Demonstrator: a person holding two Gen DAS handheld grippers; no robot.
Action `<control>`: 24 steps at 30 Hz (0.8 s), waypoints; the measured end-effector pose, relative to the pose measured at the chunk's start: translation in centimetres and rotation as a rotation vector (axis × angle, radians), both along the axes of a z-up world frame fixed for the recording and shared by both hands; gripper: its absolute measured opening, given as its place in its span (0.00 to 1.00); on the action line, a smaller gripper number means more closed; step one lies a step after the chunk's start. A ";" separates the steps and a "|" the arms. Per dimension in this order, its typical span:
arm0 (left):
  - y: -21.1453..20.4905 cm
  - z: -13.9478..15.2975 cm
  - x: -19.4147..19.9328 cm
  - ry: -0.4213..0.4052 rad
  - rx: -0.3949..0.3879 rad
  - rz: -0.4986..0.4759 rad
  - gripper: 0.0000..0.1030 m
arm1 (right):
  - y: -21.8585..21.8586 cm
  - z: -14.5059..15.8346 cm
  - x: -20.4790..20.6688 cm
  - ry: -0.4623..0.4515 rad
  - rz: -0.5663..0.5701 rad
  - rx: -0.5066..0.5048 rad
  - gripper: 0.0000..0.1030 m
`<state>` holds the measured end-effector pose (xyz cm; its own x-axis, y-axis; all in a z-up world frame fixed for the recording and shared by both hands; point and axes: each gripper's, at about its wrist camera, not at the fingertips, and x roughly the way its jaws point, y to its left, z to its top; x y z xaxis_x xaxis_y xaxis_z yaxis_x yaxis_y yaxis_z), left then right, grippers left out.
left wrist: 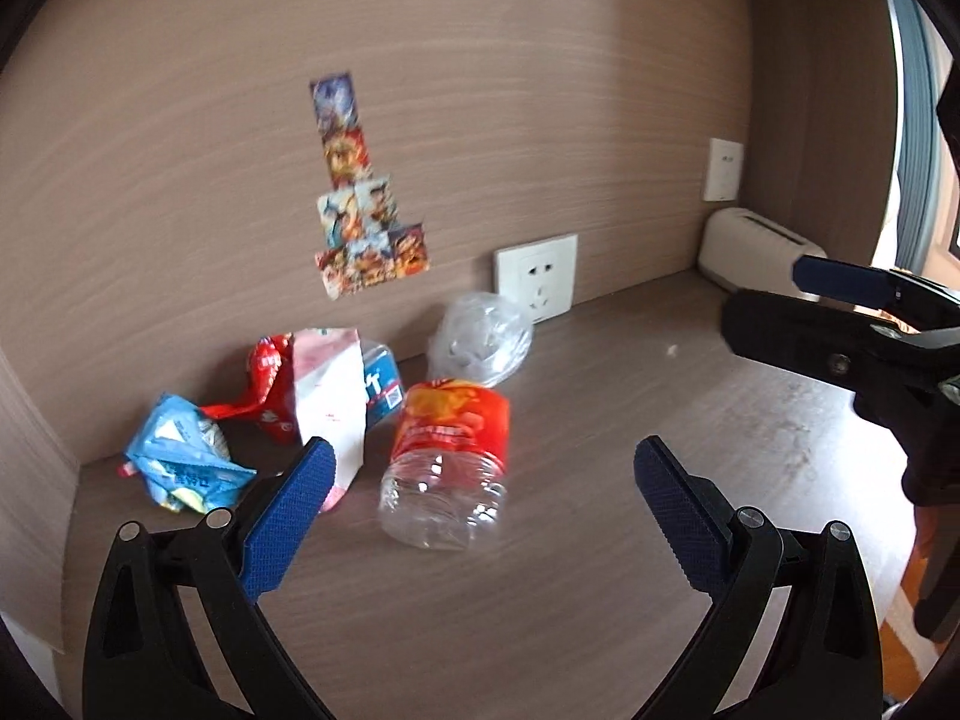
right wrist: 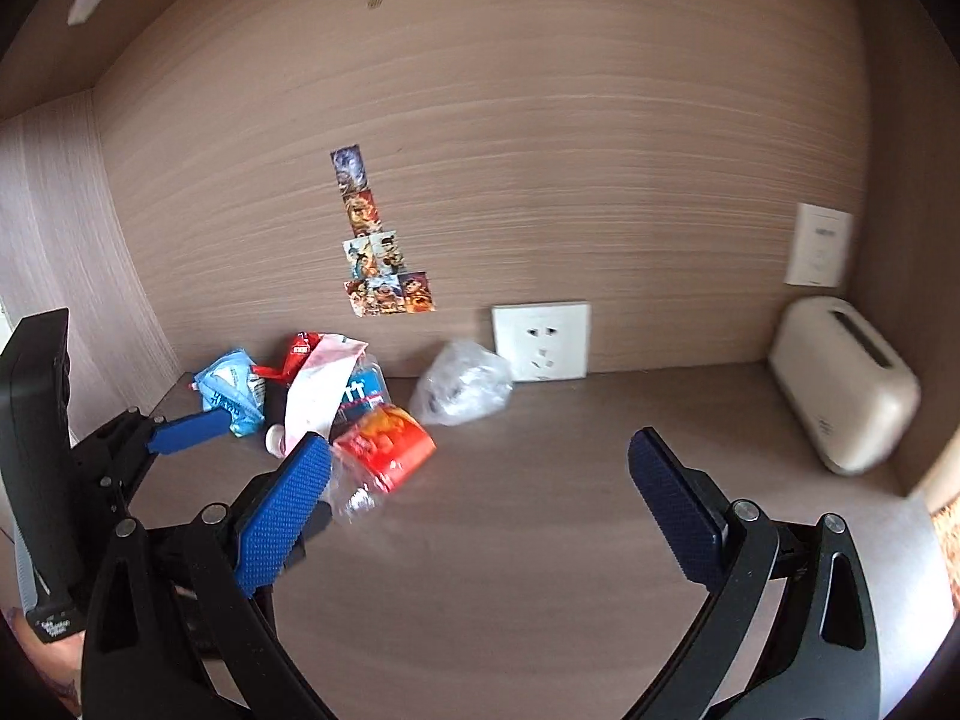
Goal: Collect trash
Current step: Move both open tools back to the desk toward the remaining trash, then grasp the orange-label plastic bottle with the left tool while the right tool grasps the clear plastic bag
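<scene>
Left wrist view: one clear bottle point(left wrist: 447, 468), one blue wrapper point(left wrist: 180, 456), one crumpled bag point(left wrist: 480, 339)

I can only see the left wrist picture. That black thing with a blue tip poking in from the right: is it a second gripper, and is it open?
Observer: Yes, it is the right gripper. Its own camera shows the fingers spread wide, with nothing between them.
Operator: And the pale box half hidden behind it?
Observer: The right view shows it whole: a rounded cream box with a slot on top, in the desk's back right corner.
Operator: Anything above my picture's edge?
Observer: A small dark mark high on the wood wall.
</scene>
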<state>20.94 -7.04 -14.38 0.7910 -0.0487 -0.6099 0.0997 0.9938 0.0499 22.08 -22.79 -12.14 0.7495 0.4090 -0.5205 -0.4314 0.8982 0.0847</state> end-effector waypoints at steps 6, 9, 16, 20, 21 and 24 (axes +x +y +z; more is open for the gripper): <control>1.4 -1.9 2.9 0.040 -0.015 0.003 0.95 | 2.1 -0.9 4.0 0.005 0.018 -0.015 0.96; 1.8 -2.5 3.9 0.056 -0.020 0.002 0.95 | 2.8 -1.5 5.4 0.009 0.012 -0.026 0.96; 2.0 -4.5 5.8 0.124 -0.050 -0.024 0.95 | 3.9 -4.1 8.5 0.047 -0.006 -0.046 0.96; 2.3 -5.5 6.9 0.163 -0.072 -0.011 0.93 | 5.0 -5.2 10.2 0.067 0.004 -0.061 0.96; 2.4 -5.6 7.1 0.167 -0.075 -0.007 0.90 | 5.3 -5.4 10.6 0.072 0.006 -0.065 0.96; 2.6 -6.3 7.9 0.199 -0.089 -0.004 0.77 | 6.1 -6.3 12.0 0.091 0.012 -0.075 0.96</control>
